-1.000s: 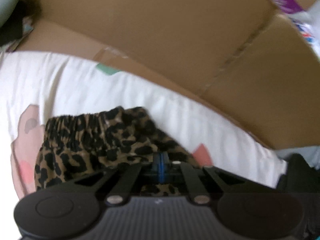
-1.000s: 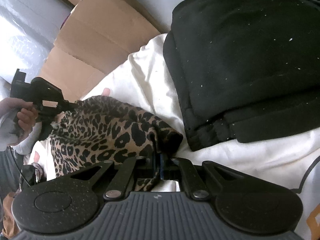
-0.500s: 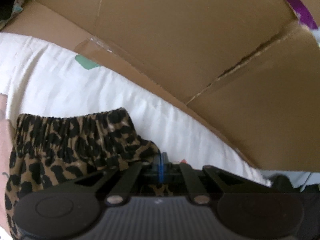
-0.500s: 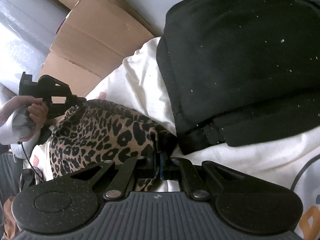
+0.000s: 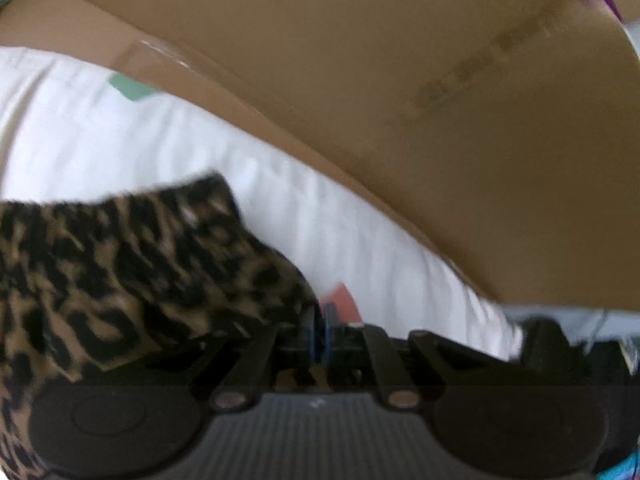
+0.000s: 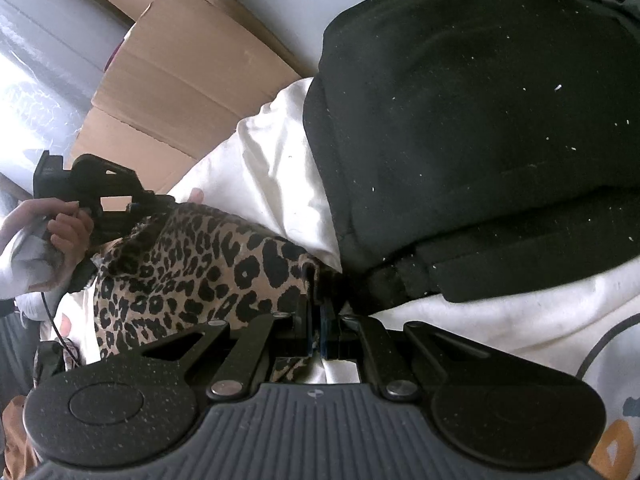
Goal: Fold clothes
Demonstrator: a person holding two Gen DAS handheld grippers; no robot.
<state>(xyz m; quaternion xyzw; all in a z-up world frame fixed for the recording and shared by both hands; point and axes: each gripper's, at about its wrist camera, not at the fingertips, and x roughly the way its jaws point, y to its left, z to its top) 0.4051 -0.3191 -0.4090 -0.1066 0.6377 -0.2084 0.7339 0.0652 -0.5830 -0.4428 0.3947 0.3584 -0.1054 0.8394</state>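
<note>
white sheet (image 6: 276, 184) against cardboard (image 6: 192, 76), under leopard garment (image 6: 192, 264).

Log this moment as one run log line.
step: folding | left gripper: shut on leopard garment | right gripper: shut on leopard garment | surface: white sheet

No readable text or labels anywhere.

close wrist views, shared leopard garment (image 5: 132, 264)
</note>
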